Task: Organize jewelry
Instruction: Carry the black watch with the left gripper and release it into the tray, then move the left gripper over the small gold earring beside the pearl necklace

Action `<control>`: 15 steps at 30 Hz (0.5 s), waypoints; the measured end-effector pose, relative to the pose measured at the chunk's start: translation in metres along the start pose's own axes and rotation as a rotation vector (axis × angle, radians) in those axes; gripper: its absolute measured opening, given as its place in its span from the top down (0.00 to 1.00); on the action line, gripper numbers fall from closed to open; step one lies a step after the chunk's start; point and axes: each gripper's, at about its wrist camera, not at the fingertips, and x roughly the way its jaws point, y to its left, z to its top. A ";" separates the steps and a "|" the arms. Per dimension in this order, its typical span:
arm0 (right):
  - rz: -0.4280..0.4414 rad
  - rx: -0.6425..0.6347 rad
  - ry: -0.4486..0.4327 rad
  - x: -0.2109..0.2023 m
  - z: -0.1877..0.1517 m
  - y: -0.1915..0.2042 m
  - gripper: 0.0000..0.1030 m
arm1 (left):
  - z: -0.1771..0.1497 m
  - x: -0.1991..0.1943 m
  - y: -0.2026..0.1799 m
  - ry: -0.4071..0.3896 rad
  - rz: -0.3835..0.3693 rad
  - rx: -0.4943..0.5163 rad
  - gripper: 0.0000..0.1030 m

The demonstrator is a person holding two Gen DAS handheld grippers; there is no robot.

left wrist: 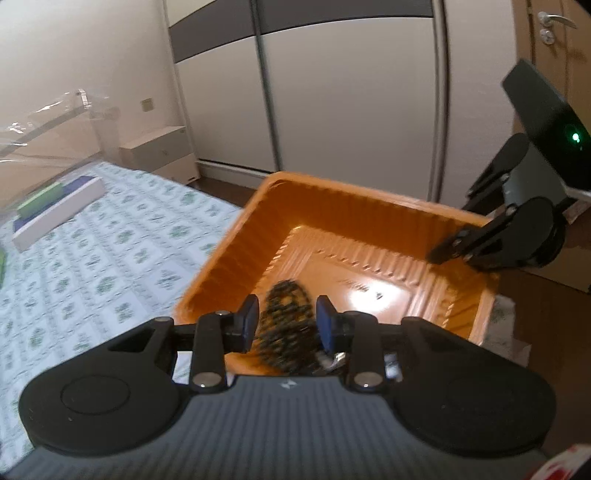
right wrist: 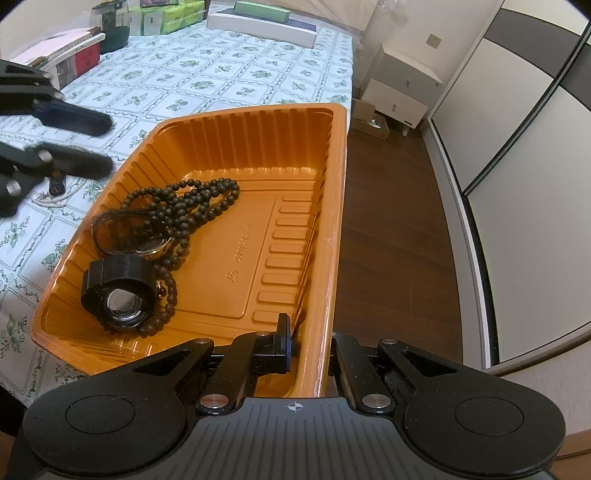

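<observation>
An orange plastic tray (right wrist: 258, 133) sits at the table's edge on a floral tablecloth. In it lie a dark bead necklace (right wrist: 192, 201), a black-strapped watch (right wrist: 118, 291) and a thin-strapped watch (right wrist: 147, 245). My right gripper (right wrist: 308, 345) is shut on the tray's near right wall, one finger inside and one outside. My left gripper (left wrist: 286, 319) is open above the tray's near corner (left wrist: 295, 206), with the blurred beads (left wrist: 286, 325) seen between its fingers. In the right wrist view its fingers (right wrist: 79, 120) hover left of the tray. A small dark item (right wrist: 57, 185) lies on the cloth under them.
The table (right wrist: 221, 70) carries a white flat box with a green box (right wrist: 262, 20), books (right wrist: 70, 51), a dark jar (right wrist: 112, 31) and green packets (right wrist: 170, 18). A clear plastic container (left wrist: 55, 129) stands at the left. The floor (right wrist: 388, 229) and wardrobe doors (right wrist: 517, 147) lie beyond the edge.
</observation>
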 end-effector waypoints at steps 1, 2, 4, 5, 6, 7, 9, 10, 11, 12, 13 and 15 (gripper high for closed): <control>0.000 0.000 0.000 0.000 0.000 0.000 0.97 | -0.003 -0.004 0.005 0.004 0.017 -0.004 0.70; 0.000 0.000 -0.002 -0.001 0.000 0.000 0.97 | -0.008 -0.008 0.012 0.010 0.036 -0.012 0.69; 0.000 0.001 -0.003 -0.002 -0.001 0.000 0.97 | -0.018 -0.016 0.023 0.025 0.073 -0.031 0.69; 0.001 0.002 -0.003 -0.001 -0.001 0.000 0.97 | -0.023 -0.021 0.030 0.031 0.091 -0.044 0.69; -0.001 0.001 -0.003 -0.001 -0.001 0.000 0.97 | -0.029 -0.024 0.037 0.038 0.110 -0.061 0.69; -0.001 0.002 -0.003 -0.001 -0.001 0.000 0.97 | -0.036 -0.030 0.044 0.045 0.133 -0.079 0.69; 0.000 0.004 -0.005 -0.002 -0.001 -0.001 0.97 | -0.049 -0.040 0.056 0.056 0.168 -0.102 0.69; 0.000 0.003 -0.006 -0.002 -0.001 -0.001 0.97 | -0.057 -0.046 0.063 0.065 0.188 -0.115 0.68; 0.000 0.002 -0.005 -0.003 0.000 0.000 0.97 | -0.066 -0.051 0.068 0.078 0.211 -0.126 0.67; 0.000 0.002 -0.005 -0.003 0.000 0.000 0.97 | -0.073 -0.056 0.073 0.085 0.233 -0.136 0.67; 0.000 0.002 -0.005 -0.003 0.000 0.000 0.97 | -0.083 -0.062 0.080 0.096 0.256 -0.152 0.67; -0.001 0.002 -0.004 -0.003 -0.001 0.000 0.97 | -0.098 -0.070 0.090 0.119 0.285 -0.180 0.67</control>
